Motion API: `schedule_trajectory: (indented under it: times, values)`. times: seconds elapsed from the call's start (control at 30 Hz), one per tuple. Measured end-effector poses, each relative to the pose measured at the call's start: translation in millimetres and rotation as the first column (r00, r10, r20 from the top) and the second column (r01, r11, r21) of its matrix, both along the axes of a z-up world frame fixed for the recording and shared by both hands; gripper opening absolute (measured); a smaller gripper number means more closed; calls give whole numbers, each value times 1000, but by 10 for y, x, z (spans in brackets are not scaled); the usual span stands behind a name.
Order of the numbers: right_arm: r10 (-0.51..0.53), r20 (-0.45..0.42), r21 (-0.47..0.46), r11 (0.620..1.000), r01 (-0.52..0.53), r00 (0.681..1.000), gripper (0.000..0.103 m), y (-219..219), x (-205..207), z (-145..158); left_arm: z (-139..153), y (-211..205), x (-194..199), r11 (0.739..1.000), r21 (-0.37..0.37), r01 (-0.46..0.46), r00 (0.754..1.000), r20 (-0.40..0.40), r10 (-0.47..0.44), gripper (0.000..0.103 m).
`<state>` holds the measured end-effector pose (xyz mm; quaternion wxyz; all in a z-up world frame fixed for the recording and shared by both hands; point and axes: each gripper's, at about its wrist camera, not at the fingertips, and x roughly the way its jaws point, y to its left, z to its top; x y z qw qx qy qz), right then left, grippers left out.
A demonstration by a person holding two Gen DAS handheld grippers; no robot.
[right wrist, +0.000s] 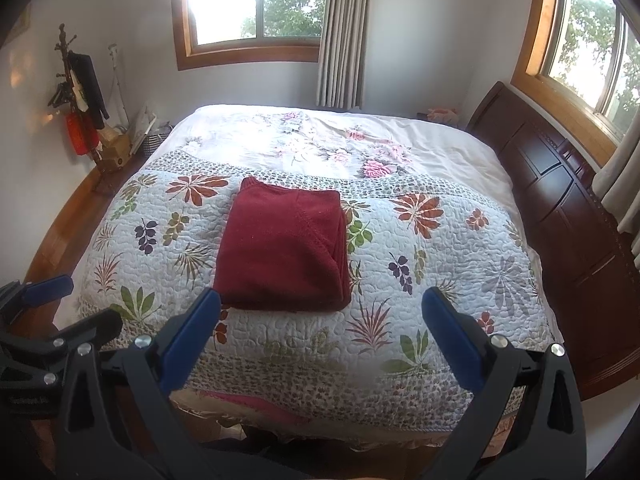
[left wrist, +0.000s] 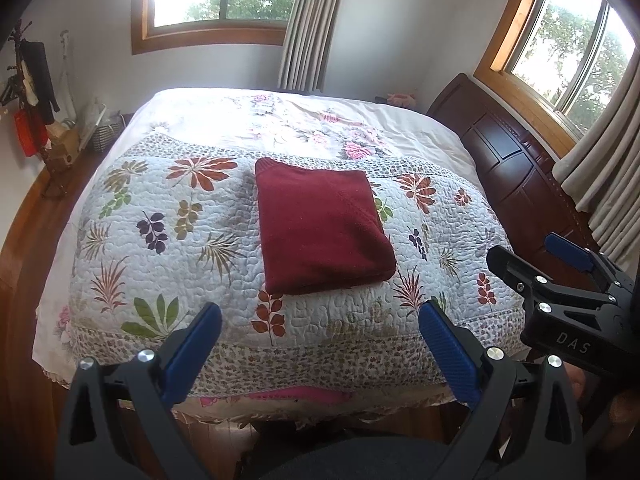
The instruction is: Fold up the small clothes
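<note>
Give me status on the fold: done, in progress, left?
Done: the dark red knit garment lies as a neat, compact rectangle on the leaf-patterned quilted bedspread, edges tucked under. In hand: nothing. The left claw and the right claw are both open and empty, held back near the bed's front edge, apart from the cloth. Left: no other loose clothing shows on the bed, so this piece looks finished.

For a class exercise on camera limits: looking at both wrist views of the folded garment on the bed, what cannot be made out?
- Folded dark red knit garment: its type and inner layers, hidden by its own folds, both views.
- Pink cloth at the bed's near edge: mostly covered by the leaf-patterned quilt.
- Items on the coat stand: too small, blurred.
</note>
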<state>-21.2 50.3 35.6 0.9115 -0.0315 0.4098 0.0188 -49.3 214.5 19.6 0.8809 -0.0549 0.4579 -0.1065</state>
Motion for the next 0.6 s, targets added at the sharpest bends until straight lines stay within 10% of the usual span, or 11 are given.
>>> schedule_trajectory:
  times: [0.6]
  values:
    - [3, -22, 8, 1000, -3, 1000, 100, -3, 72, -66, -12, -27, 56, 1000, 11, 16, 1000, -27, -16, 99]
